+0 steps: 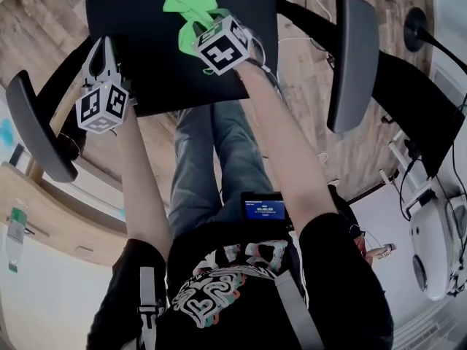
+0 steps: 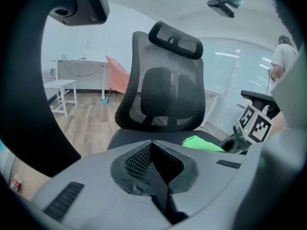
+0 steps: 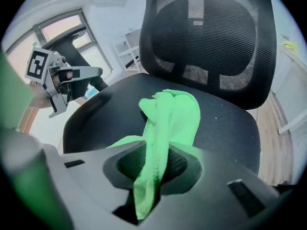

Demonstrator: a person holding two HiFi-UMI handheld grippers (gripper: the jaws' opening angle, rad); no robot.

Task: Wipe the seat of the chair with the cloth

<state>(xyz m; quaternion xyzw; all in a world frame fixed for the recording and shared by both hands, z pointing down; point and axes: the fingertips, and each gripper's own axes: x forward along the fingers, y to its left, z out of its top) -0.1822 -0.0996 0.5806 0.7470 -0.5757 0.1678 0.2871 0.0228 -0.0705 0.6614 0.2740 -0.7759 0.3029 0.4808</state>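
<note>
Green cloth in right tongs, on black seat — near end hidden.

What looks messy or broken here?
Nothing is broken or spilled. The green cloth lies bunched on the chair seat only because the right gripper pinches it. The left gripper is shut and empty.

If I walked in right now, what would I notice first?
The bright green cloth jumps out first. It is pinched in the right gripper and bunched on the black chair seat. Behind it rises the chair's big mesh back. The left gripper hangs near the seat's left edge with its jaws together, holding nothing.
</note>
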